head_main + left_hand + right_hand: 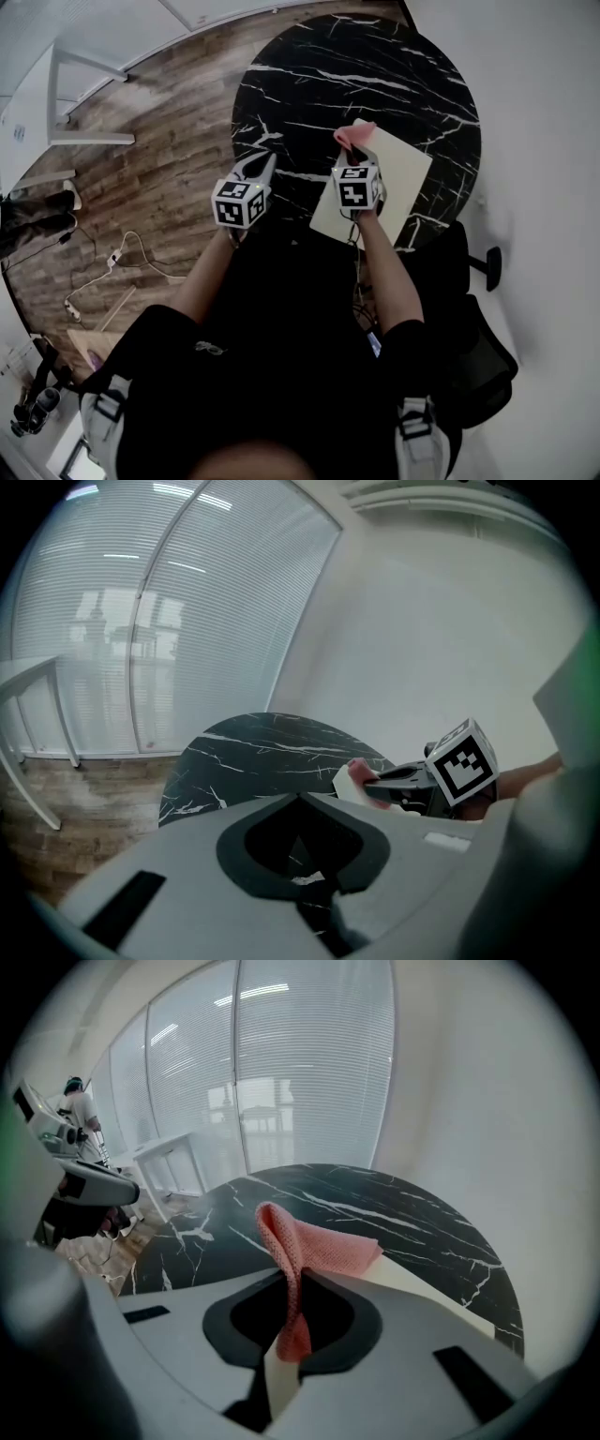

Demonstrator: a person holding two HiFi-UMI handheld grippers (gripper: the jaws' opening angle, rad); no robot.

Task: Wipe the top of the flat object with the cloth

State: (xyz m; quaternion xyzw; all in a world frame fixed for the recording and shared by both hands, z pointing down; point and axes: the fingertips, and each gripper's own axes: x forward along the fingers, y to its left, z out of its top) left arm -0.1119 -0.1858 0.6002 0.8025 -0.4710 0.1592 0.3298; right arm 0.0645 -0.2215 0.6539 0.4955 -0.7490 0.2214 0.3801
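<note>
Head view: the flat board (pixel 398 173) lies on the round black marble table (pixel 319 75). The right gripper (pixel 354 155) is over the board's near-left part, with the pink cloth (pixel 356 136) bunched at its tip above the board's left edge. The left gripper (pixel 260 167) is off the board, to its left over bare marble, its jaws drawn to a point. A black chair (pixel 473 347) sits near the board's right side, and there is wood floor (pixel 159 141) well to the board's left. Left gripper view: the left gripper (pixel 300 803) is clenched, jaws together with nothing between them. Off to its right the flat board (pixel 343 782) shows as a pale corner, with the cloth (pixel 359 767) just above it in the right gripper (pixel 375 782). Right gripper view: the right gripper (pixel 291 1283) is grasping the cloth (pixel 323 1246). A fold is pinched between the jaws and the rest drapes forward over the board (pixel 412 1283), which runs out to the right on the table (pixel 403 1213). I can't tell whether the cloth touches the board.
</note>
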